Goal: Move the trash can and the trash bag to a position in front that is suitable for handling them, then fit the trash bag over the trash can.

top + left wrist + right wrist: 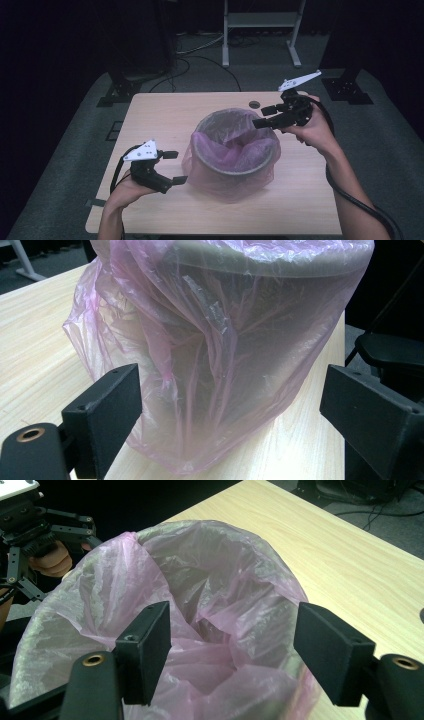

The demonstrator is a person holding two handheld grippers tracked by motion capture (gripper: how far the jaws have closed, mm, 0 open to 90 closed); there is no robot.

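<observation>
A round grey bin (pixel 233 171) stands at the middle of the wooden table (pixel 165 115), lined with a thin pink plastic bag (pixel 235 150) that drapes over its rim and down its sides. My left gripper (pixel 174 167) is open, level with the bin's left side, its jaws a short way from the bag (pixel 220 350). Over the bin's far right rim my right gripper (pixel 264 116) hovers open, jaws pointing down into the bag's mouth (pixel 200 630). The left gripper (pixel 30 535) also appears beyond the bin in the right gripper view.
A small round grommet hole (pixel 254 104) sits in the table near its far edge. Dark stands (pixel 117 87) and a white frame (pixel 260 30) with cables are on the floor behind the table. A dark chair (pixel 390 352) is beyond the table's edge.
</observation>
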